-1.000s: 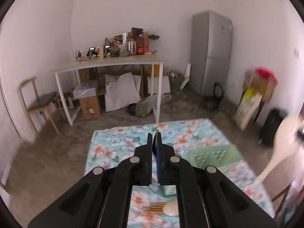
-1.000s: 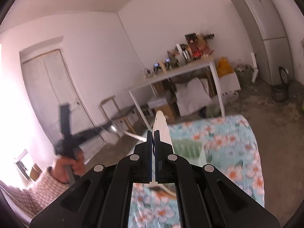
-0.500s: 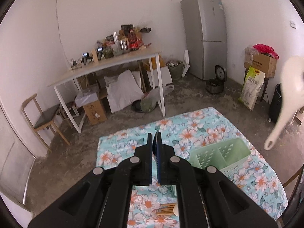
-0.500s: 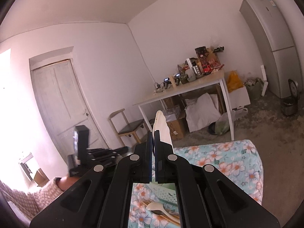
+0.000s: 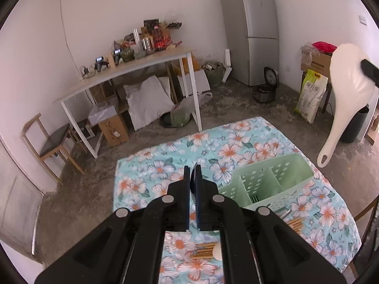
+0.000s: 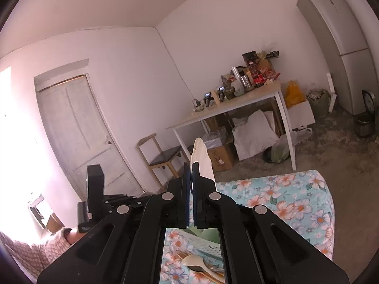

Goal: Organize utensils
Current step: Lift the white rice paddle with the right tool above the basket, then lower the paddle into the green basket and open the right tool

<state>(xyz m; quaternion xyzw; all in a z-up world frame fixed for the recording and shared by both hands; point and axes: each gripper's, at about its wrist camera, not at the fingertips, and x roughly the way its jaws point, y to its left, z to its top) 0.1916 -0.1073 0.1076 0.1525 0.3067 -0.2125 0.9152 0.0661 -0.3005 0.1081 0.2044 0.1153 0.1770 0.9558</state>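
Note:
My left gripper (image 5: 193,169) is shut over the flowered tablecloth (image 5: 165,156), with a thin dark utensil edge-on between its pads. Just to its right stands a pale green organizer (image 5: 272,182) with several compartments. My right gripper (image 6: 191,165) is shut on a white plastic spoon (image 6: 201,156) that sticks up past its fingertips. In the left wrist view that white spoon (image 5: 348,82) hangs high at the right, handle down, above and beyond the organizer. Wooden chopsticks (image 5: 203,252) and a pale spoon (image 6: 194,260) lie loose on the cloth under the grippers.
A person's patterned sleeve (image 6: 35,253) shows at the lower left. Across the bare floor stand a cluttered white table (image 5: 132,73), a wooden chair (image 5: 49,142), a grey fridge (image 5: 253,30), a rice cooker (image 5: 265,90) and boxes at the right wall.
The left wrist view has tipped down and shows more of the cloth and organizer. The white spoon has risen at its right side. The right wrist view has lifted toward the wall.

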